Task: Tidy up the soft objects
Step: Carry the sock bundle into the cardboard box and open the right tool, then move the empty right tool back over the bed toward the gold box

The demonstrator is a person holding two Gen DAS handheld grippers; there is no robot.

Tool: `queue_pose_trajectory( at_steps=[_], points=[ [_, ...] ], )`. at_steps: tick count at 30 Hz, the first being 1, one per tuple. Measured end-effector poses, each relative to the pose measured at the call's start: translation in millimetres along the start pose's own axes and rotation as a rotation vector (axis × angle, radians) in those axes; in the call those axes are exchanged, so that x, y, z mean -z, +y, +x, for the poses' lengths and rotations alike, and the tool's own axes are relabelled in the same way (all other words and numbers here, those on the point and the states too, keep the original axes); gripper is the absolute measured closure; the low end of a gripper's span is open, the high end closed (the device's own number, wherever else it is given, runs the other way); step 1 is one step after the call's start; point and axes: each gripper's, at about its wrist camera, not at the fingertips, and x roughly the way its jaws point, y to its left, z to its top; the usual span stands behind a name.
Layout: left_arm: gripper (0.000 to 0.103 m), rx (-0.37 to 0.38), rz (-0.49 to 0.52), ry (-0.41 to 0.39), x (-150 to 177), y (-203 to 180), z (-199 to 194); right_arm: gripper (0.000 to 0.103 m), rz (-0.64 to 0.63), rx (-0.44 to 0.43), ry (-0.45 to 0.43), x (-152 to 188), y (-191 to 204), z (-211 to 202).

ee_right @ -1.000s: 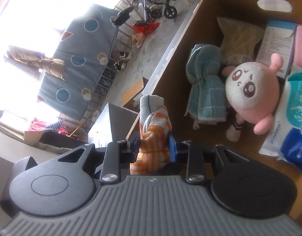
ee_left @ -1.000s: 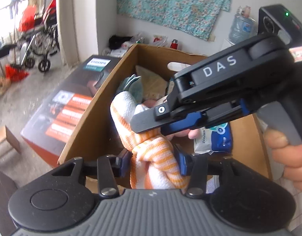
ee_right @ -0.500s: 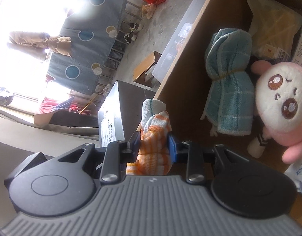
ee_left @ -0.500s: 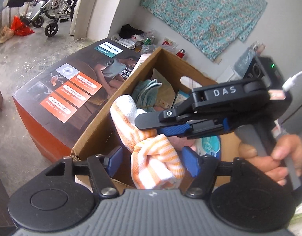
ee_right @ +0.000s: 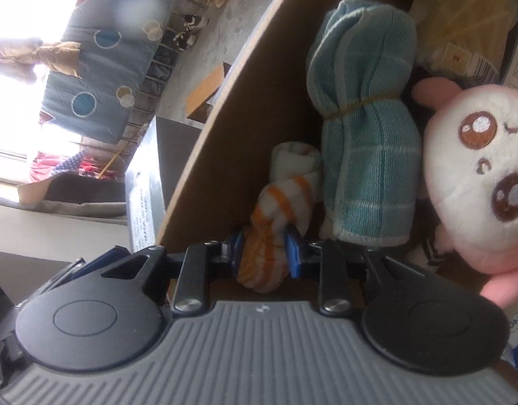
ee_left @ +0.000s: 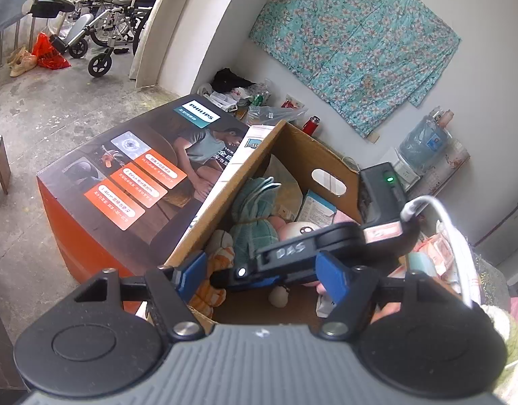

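Pointing into cardboard box (ee_right: 225, 128): clamped orange-striped cloth (ee_right: 279, 209).

The right gripper (ee_right: 264, 248), jaws closing, clamps the orange-striped cloth (ee_right: 279, 209) inside the cardboard box (ee_right: 232, 128) near its left wall, beside the teal towel roll (ee_right: 367, 128) and pink plush toy (ee_right: 478, 168).
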Motion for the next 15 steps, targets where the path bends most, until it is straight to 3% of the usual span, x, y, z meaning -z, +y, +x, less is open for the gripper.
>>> queue_pose_trajectory(
  at_steps=[2, 5, 9, 12, 15],
  points=[
    [0.031, -0.006, 0.004, 0.002, 1.4, -0.9, 1.1, 0.077, 0.005, 0.045, 0.015, 2.8, -2.4, 7.4],
    [0.031, -0.012, 0.012, -0.002, 3.2, -4.3, -0.2, 0.076, 0.037, 0.009, -0.017, 8.2, -6.6, -1.8],
    [0.026, 0.001, 0.046, -0.016, 5.6, -15.3, -3.4, 0.074, 0.047, -0.057, -0.1, 23.9, -9.9, -42.9],
    [0.022, 0.019, 0.096, -0.03, 10.8, -31.1, -4.1, 0.07, 0.055, -0.109, -0.201, 49.3, -17.4, -87.3],
    [0.019, 0.056, 0.153, -0.027, 18.9, -55.4, 0.4, 0.063, 0.064, -0.128, -0.381, 91.5, -30.5, -137.3]
  ],
)
